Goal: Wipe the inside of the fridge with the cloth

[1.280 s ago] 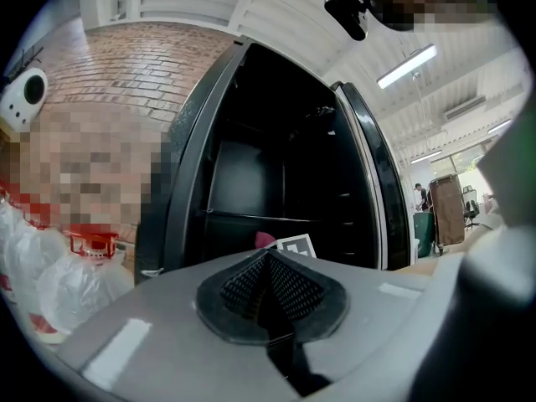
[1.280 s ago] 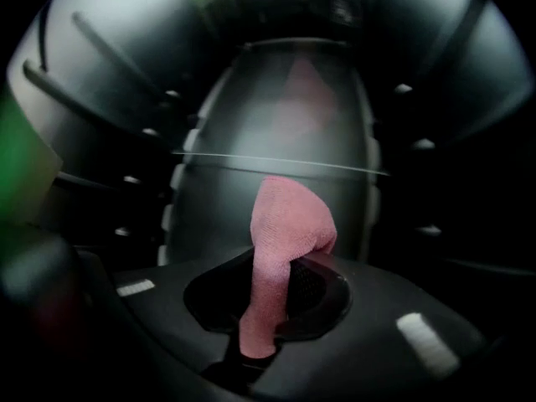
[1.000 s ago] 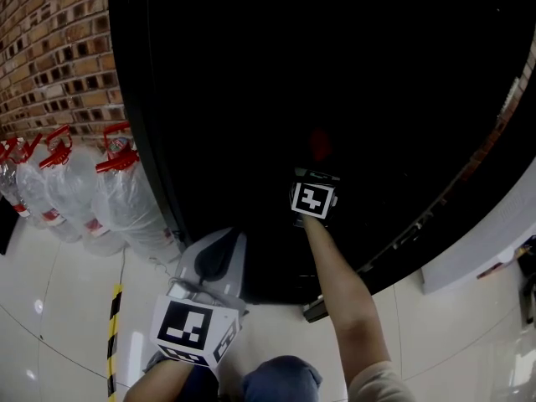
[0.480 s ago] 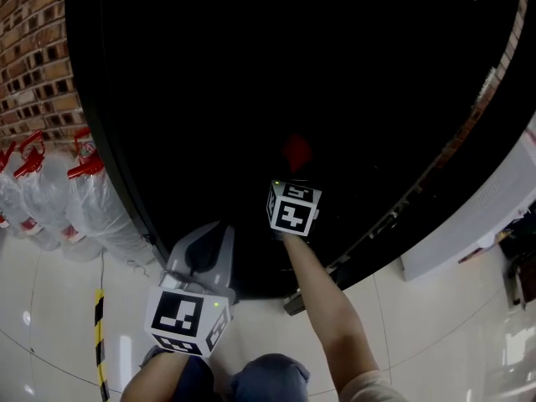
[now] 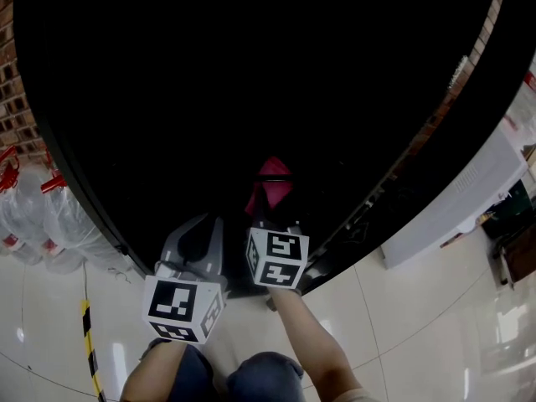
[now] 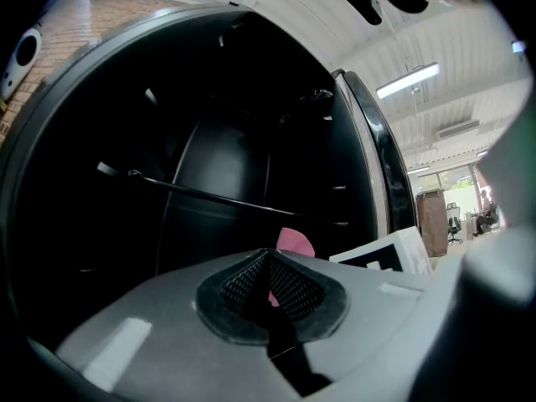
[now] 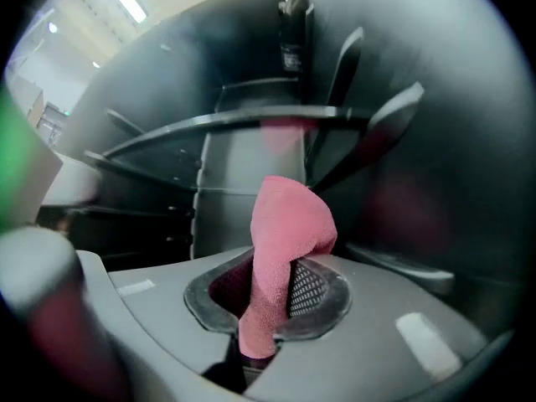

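Note:
The pink cloth (image 7: 286, 234) stands up between the pads of my right gripper (image 7: 270, 301), which is shut on it. In the head view the cloth (image 5: 273, 182) hangs at the front of the dark open fridge (image 5: 251, 74), just ahead of my right gripper (image 5: 270, 214) and its marker cube. My left gripper (image 5: 198, 239) is lower left of it, outside the fridge opening. In the left gripper view its mesh pads (image 6: 289, 288) meet, shut on nothing, with the cloth (image 6: 294, 241) showing beyond them.
Clear water bottles with red handles (image 5: 29, 224) stand on the tiled floor by a brick wall at left. Inside the fridge are a glass shelf (image 7: 251, 122) and a thin rail (image 6: 209, 196). A white unit (image 5: 469, 191) stands at right.
My right gripper has drawn back toward me and lower in view with the cloth, which now shows brighter at the fridge's front. The head view has swung left; the left gripper stays low.

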`<state>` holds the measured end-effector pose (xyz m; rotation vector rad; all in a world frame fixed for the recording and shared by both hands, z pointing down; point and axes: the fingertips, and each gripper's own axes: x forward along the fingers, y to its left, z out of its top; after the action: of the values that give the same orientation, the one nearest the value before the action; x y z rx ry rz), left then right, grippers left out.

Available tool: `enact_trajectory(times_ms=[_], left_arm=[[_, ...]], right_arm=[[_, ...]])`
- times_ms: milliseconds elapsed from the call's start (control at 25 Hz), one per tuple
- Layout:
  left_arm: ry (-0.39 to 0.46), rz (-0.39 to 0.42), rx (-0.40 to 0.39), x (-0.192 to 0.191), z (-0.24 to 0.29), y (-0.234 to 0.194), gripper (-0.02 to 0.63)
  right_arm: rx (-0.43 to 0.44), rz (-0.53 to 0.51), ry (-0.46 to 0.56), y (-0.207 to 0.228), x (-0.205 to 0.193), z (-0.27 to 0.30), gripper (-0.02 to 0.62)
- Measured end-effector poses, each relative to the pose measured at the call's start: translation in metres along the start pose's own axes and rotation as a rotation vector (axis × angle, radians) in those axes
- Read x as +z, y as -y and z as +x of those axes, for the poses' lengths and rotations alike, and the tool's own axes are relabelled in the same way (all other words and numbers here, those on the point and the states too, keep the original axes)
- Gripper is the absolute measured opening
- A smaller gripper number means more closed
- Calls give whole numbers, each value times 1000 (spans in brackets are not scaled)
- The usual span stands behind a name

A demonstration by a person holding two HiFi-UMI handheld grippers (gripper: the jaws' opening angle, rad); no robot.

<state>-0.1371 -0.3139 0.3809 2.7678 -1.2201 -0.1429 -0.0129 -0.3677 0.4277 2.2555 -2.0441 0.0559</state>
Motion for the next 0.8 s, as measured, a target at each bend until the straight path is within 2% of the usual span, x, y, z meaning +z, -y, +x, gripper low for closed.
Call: enact_trajectory(times_ms=[520,680,800], left_arm=[[-62,43,-48,-25,27,22,-11],[-85,45,-66,-26,27,32,-11],[-89,17,-92,-19,20,44,-12]], right_arm=[[37,-12,33,-6,18,-83,58],[96,-53,22,-18,31,-101,60],[189,-80,24,-29,46,-122,60]])
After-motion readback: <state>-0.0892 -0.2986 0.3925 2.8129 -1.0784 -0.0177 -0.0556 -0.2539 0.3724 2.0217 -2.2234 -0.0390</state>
